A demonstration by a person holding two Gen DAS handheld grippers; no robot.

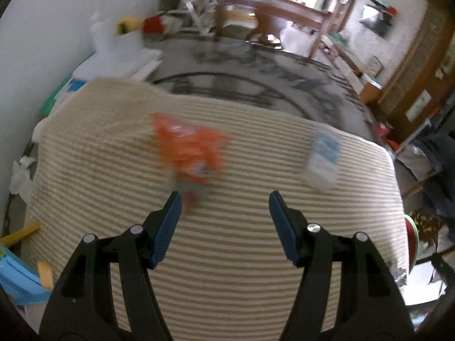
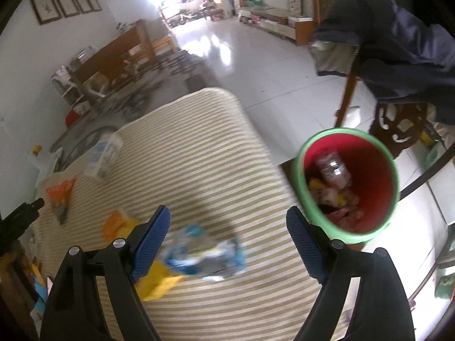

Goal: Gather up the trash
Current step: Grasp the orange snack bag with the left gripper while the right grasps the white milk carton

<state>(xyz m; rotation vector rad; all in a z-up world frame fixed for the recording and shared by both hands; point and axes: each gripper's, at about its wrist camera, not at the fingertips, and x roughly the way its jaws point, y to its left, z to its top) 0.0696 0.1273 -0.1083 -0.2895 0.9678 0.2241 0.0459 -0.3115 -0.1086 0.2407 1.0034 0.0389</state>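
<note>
An orange wrapper and a pale blue-and-white packet lie well apart on the striped desk. A crumpled blue-and-clear wrapper lies against a yellow wrapper. The red bin with a green rim stands just beside the desk, upright, holding a bottle and scraps.

Ribbed, matt striped cloth over the table, crinkly glossy plastic wrappers on it, smooth plastic bin at right, polished glossy floor tiles beyond.
</note>
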